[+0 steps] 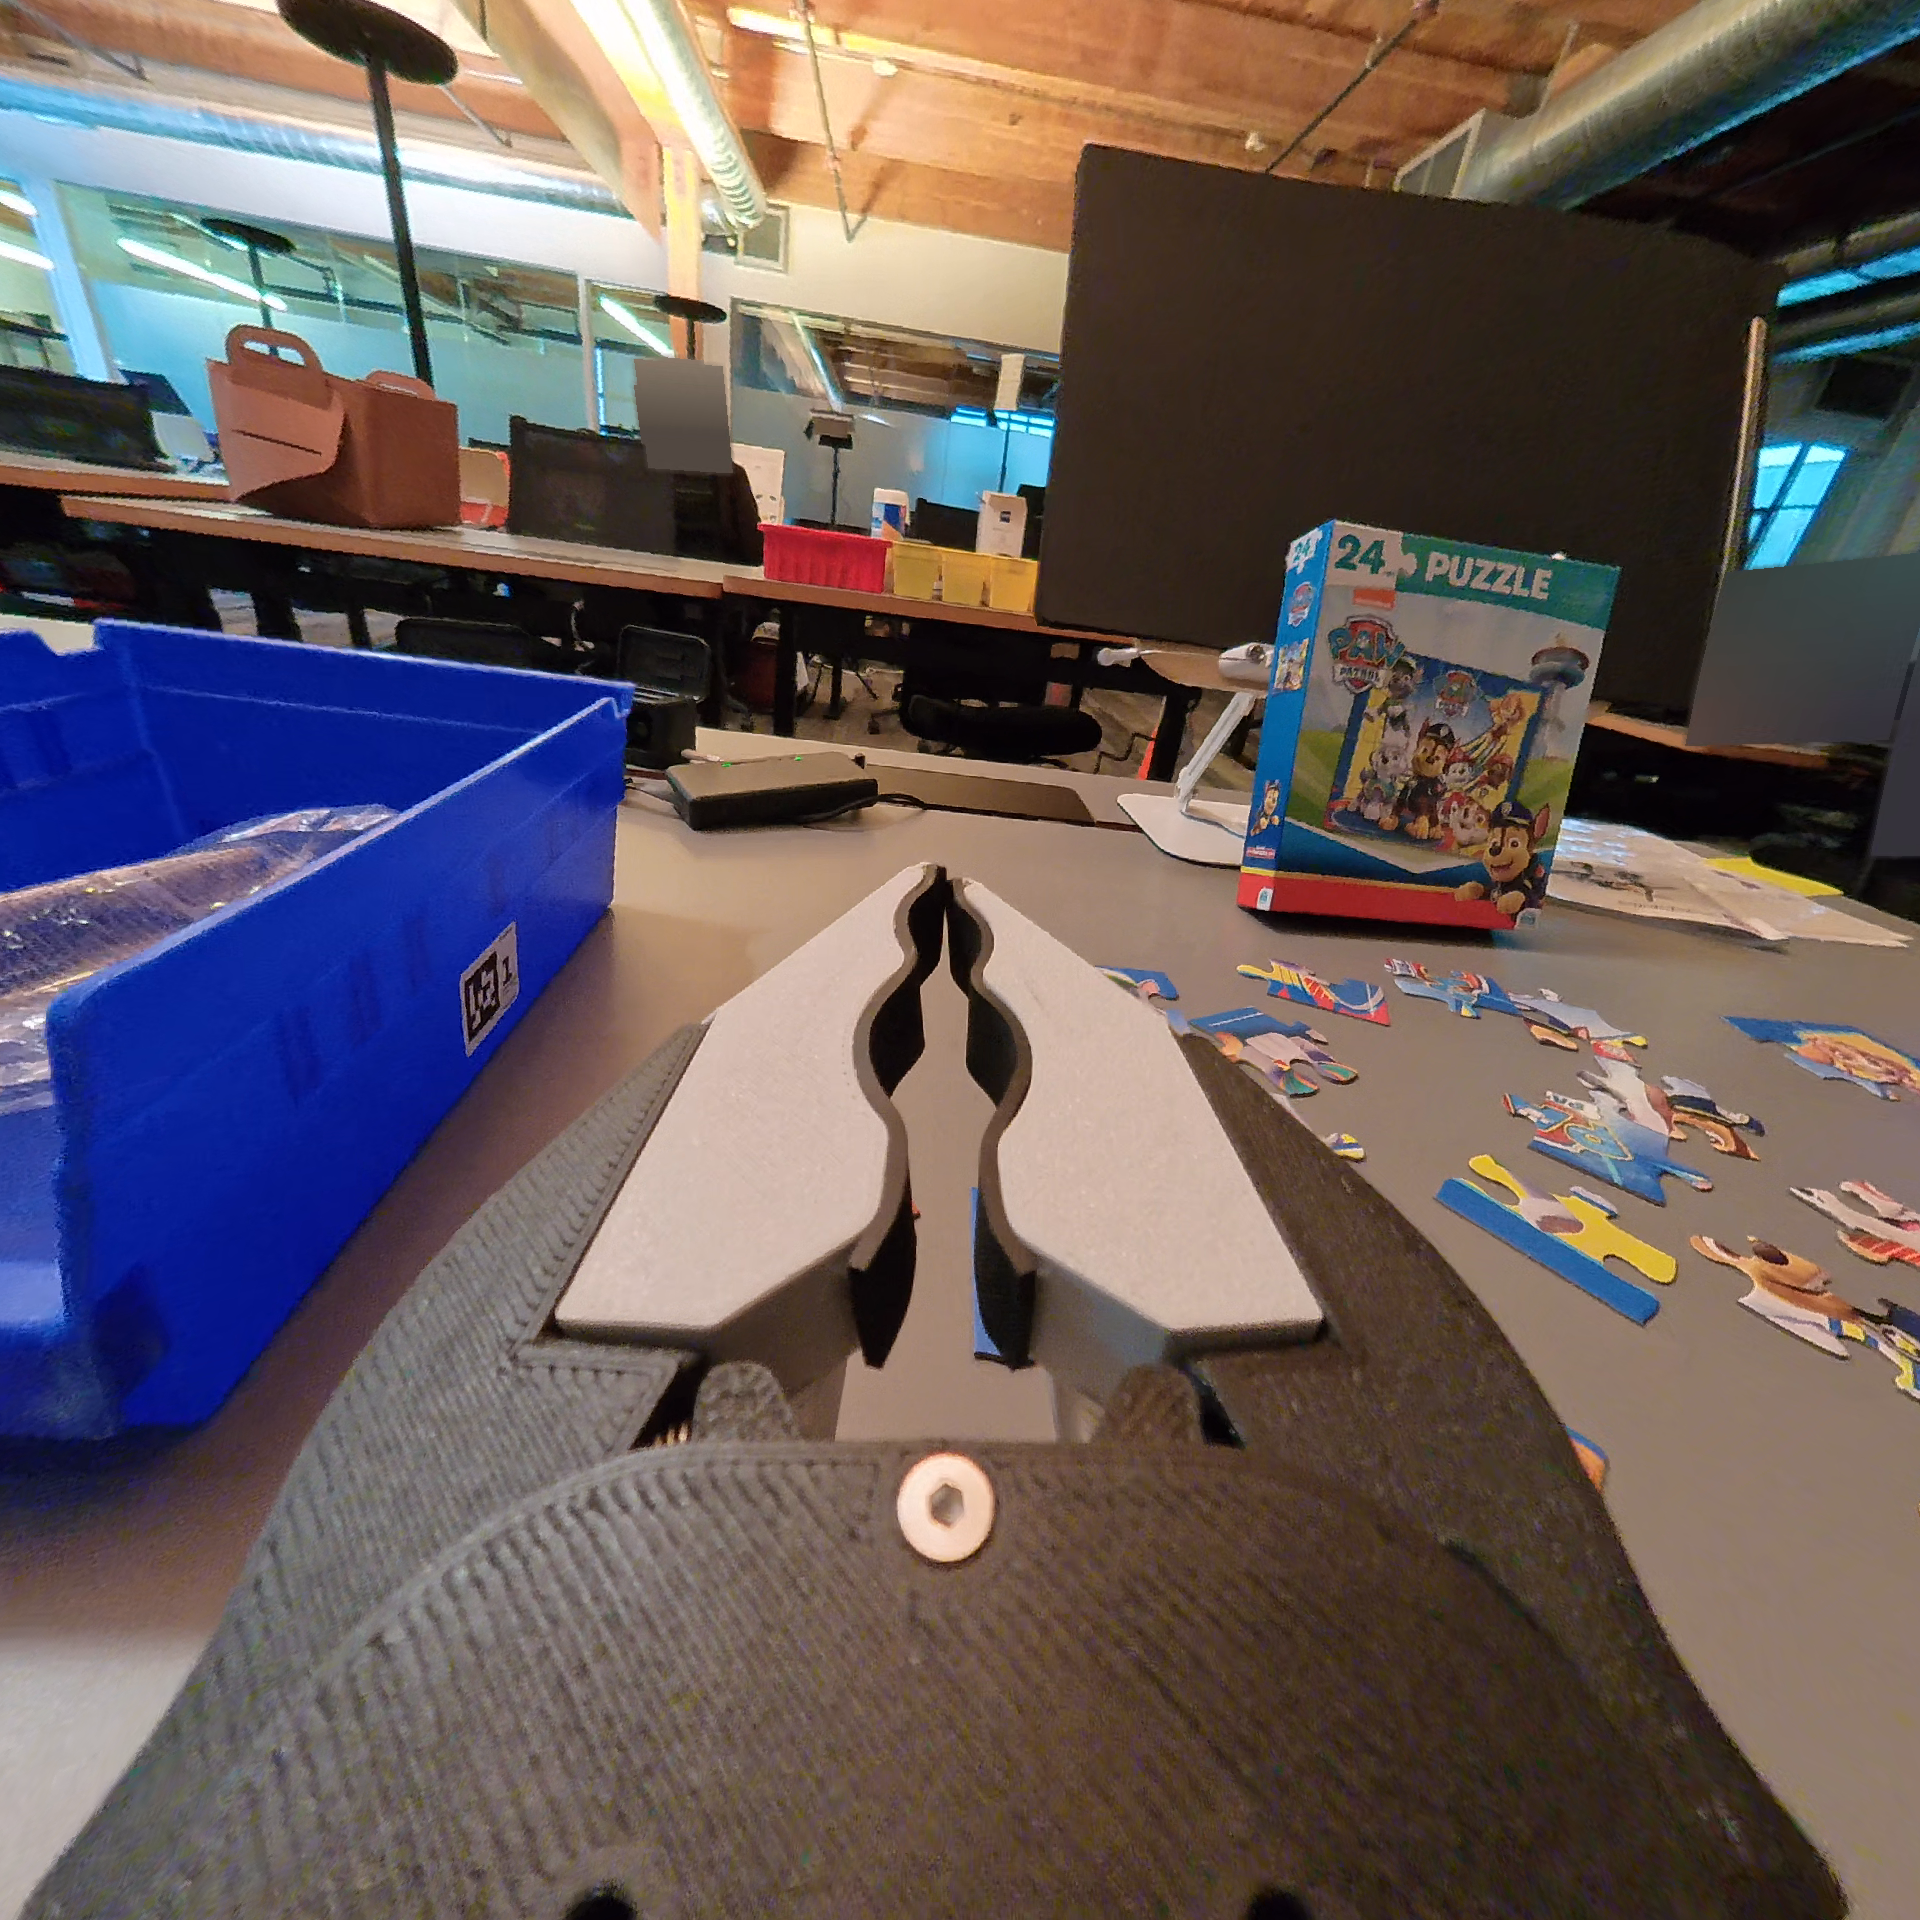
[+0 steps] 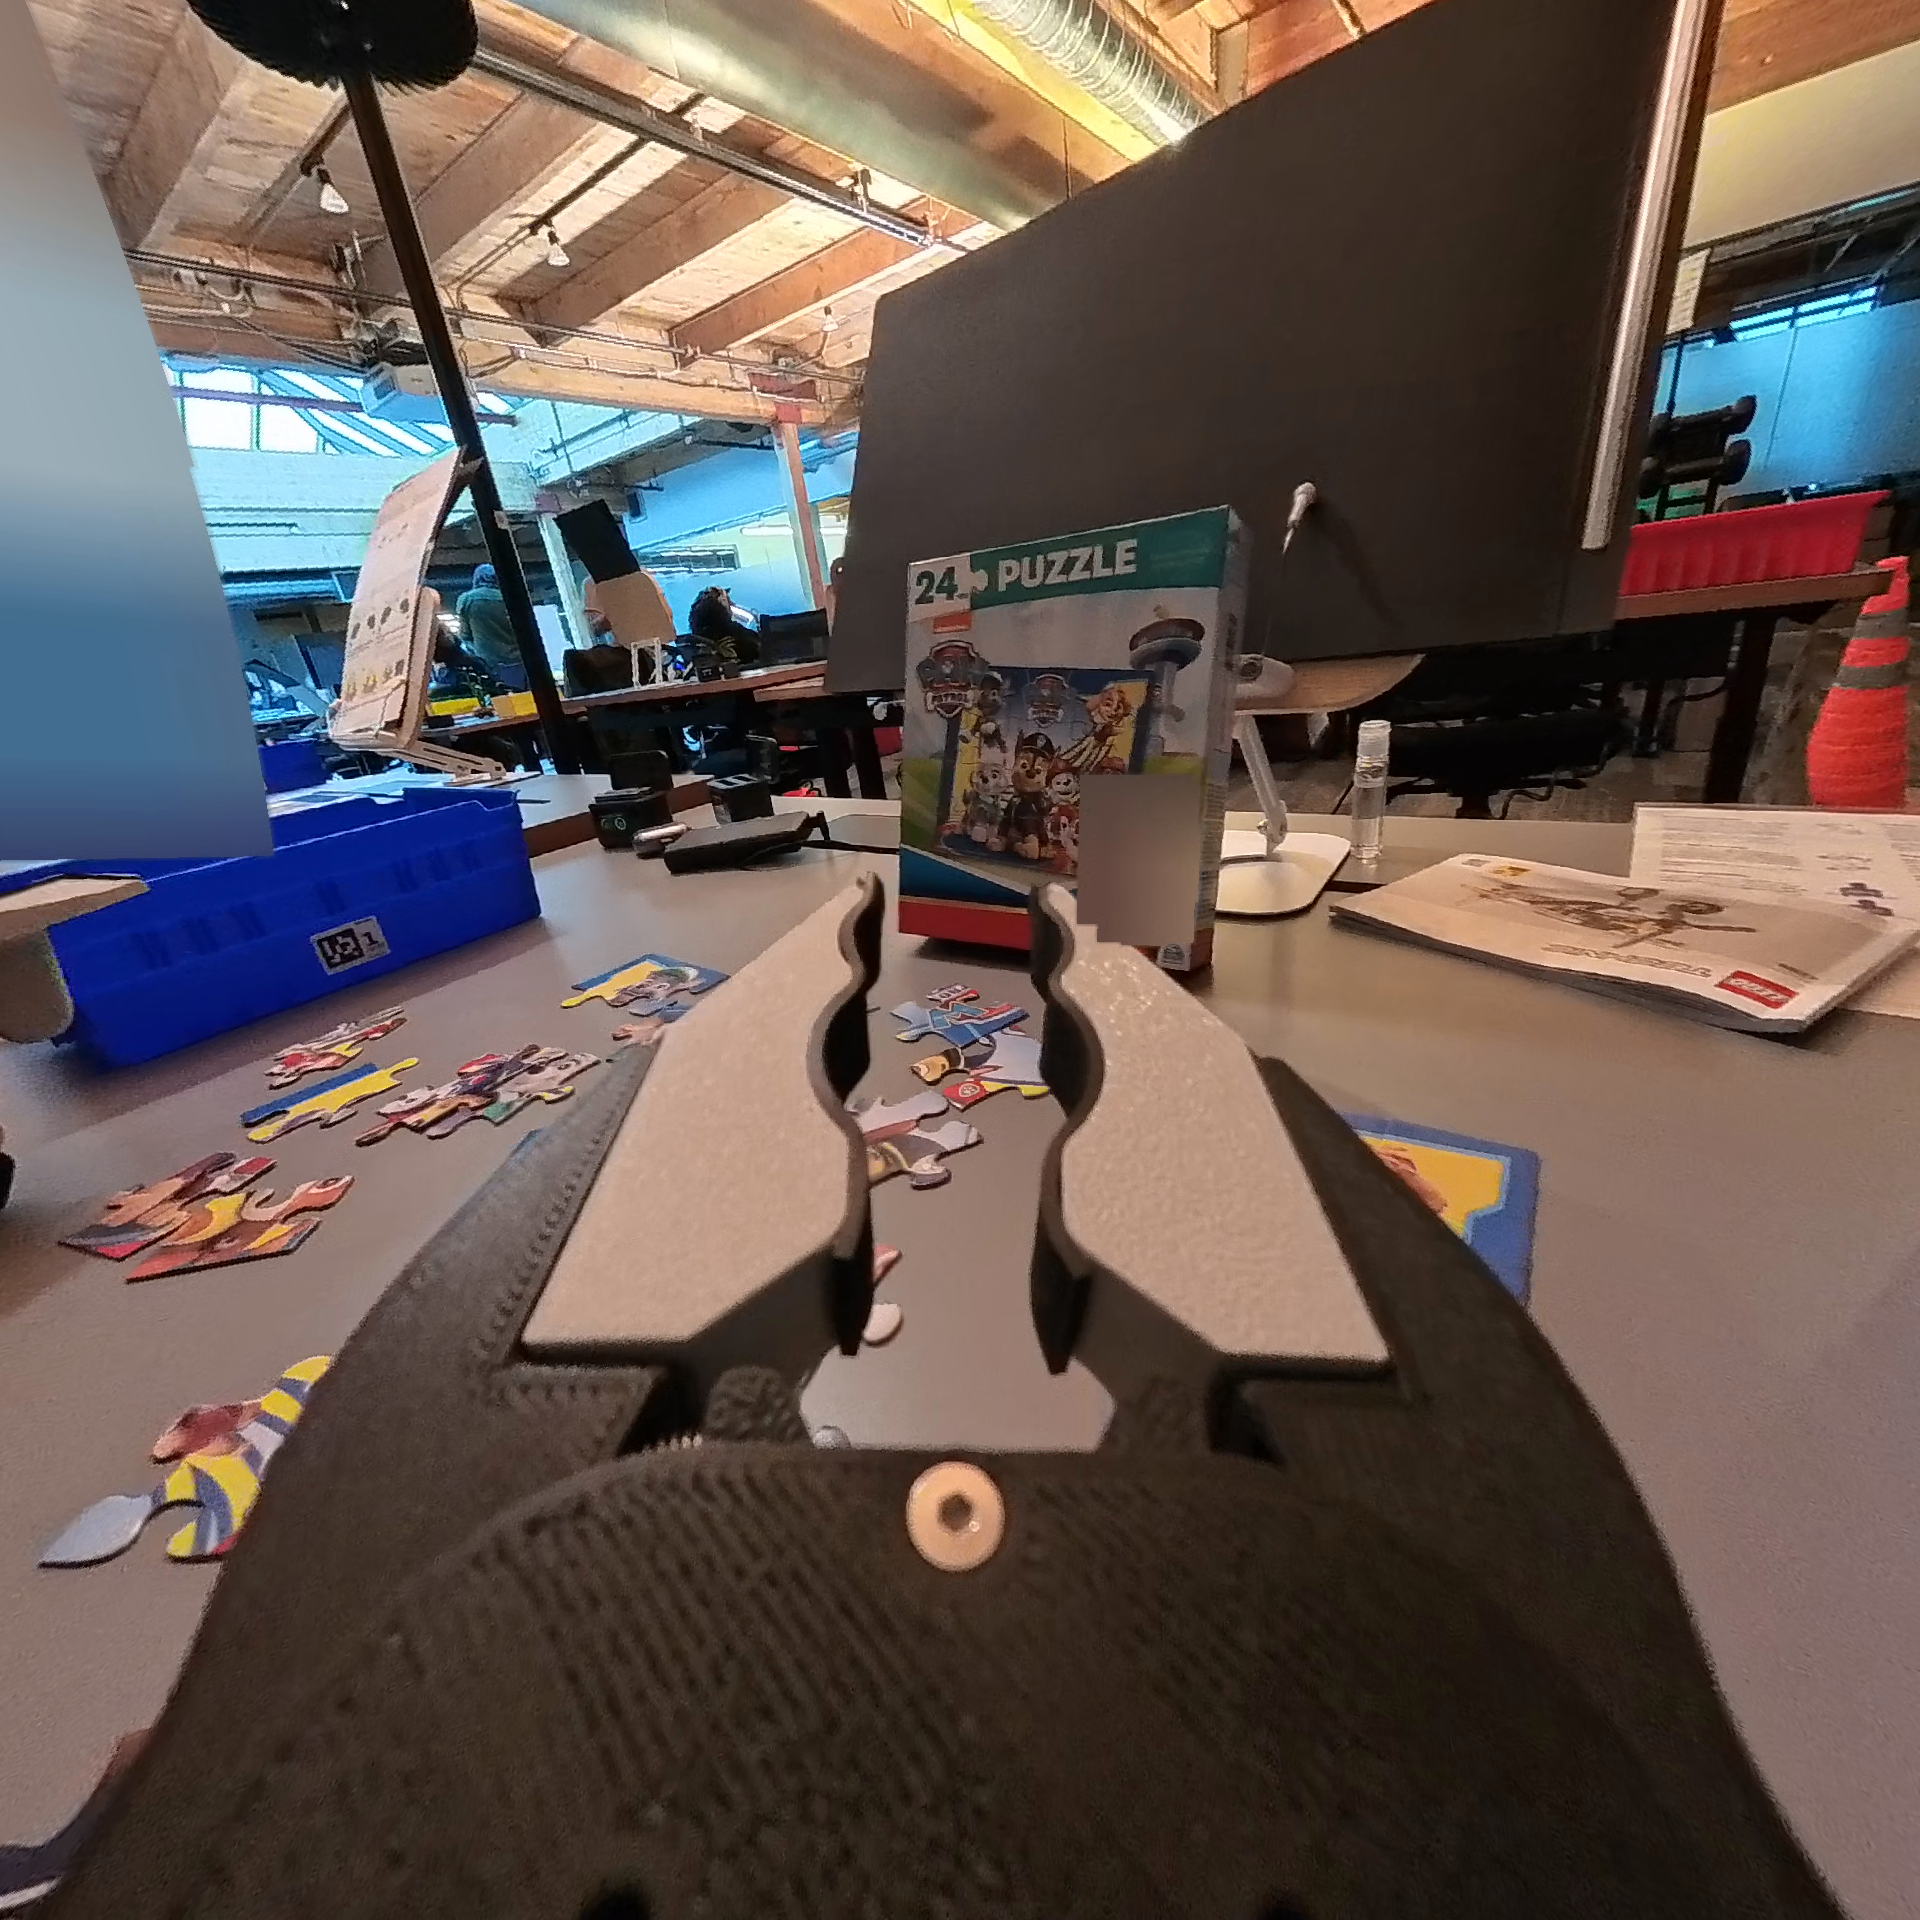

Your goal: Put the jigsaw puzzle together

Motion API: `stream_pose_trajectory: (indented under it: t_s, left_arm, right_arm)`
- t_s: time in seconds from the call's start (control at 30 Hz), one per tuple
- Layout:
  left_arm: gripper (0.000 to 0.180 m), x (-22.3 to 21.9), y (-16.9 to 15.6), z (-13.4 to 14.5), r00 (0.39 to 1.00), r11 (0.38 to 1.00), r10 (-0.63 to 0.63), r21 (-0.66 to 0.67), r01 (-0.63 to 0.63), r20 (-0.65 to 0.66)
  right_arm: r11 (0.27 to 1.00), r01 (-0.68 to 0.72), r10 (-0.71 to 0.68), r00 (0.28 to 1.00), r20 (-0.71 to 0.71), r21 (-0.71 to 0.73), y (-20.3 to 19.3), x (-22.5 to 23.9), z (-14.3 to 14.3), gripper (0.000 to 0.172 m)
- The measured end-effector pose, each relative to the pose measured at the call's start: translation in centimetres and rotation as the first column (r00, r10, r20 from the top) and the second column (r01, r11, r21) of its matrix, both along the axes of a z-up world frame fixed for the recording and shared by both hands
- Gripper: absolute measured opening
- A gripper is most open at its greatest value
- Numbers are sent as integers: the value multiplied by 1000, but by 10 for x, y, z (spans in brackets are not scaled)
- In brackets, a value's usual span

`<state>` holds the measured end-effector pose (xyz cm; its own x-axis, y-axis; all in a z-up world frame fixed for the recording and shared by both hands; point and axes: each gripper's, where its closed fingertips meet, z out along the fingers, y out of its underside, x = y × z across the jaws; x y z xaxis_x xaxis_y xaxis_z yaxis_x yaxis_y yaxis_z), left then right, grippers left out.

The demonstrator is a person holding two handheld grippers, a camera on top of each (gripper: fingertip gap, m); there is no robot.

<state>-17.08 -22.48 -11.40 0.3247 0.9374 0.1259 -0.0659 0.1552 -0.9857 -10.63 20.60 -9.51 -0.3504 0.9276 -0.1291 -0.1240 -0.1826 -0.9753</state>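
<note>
Left claw (image 1: 948,883) hovering clenched, bare, blue bin (image 1: 312,935) at nine o'clock; right claw (image 2: 951,914) hovering released over puzzle pieces (image 2: 966,1049), puzzle box (image 2: 1070,727) at twelve o'clock on desk (image 2: 1558,1195)

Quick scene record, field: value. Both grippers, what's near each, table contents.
left gripper: shut, tips meeting, nothing between them
left nearest: blue bin to its left, holding clear plastic wrap
right gripper: open, nothing gripped
right nearest: loose puzzle pieces lying on the table below its fingers
puzzle box: upright, beyond the pieces
booklet: flat, right of the box
black device: behind the bin, cable attached
table: grey, pieces scattered across it
</note>
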Motion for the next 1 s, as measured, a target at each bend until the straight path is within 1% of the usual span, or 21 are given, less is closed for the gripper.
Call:
stream_pose_trajectory:
  t_s: [0.07,0.13,0.2,0.27,0.4,0.47,0.57,0.63,0.7,0.83,1.0]
  left_arm:
    - [0,0,2,-1,1000,1000,2,-15,-2,4]
    - [0,2,10,4,1000,1000,-22,-2,22,5]
    - [0,8,23,15,998,997,-66,34,67,-15]
    - [0,14,41,23,993,993,-112,40,114,-28]
    - [0,15,81,13,983,983,-179,-39,180,29]
    - [0,13,90,10,982,980,-183,-70,185,44]
    - [0,6,88,15,985,984,-168,-52,169,32]
    - [0,-2,78,15,990,989,-138,-48,140,31]
    - [0,-6,65,12,993,993,-111,-46,112,40]
    - [0,0,41,7,997,997,-73,-14,73,28]
    - [0,-1,30,-3,996,997,-73,-10,74,42]
  right_arm:
    - [1000,-15,15,1000,-7,-8,-2,1,2,26]
    - [999,-29,28,999,-15,-21,-3,3,4,26]
    - [998,-41,41,999,-20,-39,-3,4,5,26]
    - [997,-55,54,998,-22,-59,-4,5,6,26]
    - [993,-81,80,997,-15,-85,-5,5,5,27]
    - [992,-89,88,996,-13,-89,-6,5,5,27]
    - [992,-98,97,995,-10,-78,-10,5,4,27]
    - [992,-103,103,995,-6,-67,-12,5,4,28]
    - [992,-109,109,994,-3,-59,-15,5,3,28]
    - [993,-111,112,994,14,-51,-17,3,0,28]
    - [996,-86,87,995,48,-24,-16,-2,-6,28]
